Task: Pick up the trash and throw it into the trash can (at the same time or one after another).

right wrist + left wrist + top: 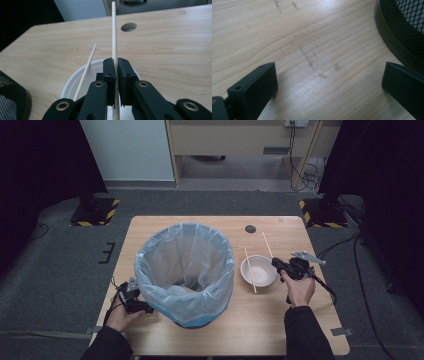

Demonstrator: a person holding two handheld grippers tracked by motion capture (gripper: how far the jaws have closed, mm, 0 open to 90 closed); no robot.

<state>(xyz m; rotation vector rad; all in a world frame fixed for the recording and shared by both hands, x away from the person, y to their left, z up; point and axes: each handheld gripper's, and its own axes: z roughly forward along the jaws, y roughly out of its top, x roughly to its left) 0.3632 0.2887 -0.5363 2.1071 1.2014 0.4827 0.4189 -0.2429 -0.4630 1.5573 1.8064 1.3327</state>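
— White bowl (258,270) near the worktop's (280,320) right edge: what's in it?
— One wooden chopstick (250,269) across the rim. Right gripper (115,65) pinches the other chopstick (114,32). Left gripper (329,82) spread beside the plastic-lined mesh bin (186,270).

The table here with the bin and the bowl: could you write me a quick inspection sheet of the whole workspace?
Surface: wooden table, pale grain with faint scuffs, a round hole near the far edge.
Job's things: one chopstick clamped in the right gripper; a second chopstick lies across the white bowl.
Clutter: black mesh bin lined with a clear bag.
Grippers: right gripper shut on the chopstick above the bowl; left gripper open beside the bin's base, holding nothing.
Cables: a cable trails from the right gripper; more run over the floor at right.
Surroundings: grey carpet, hazard-striped stand bases, dark curtains.
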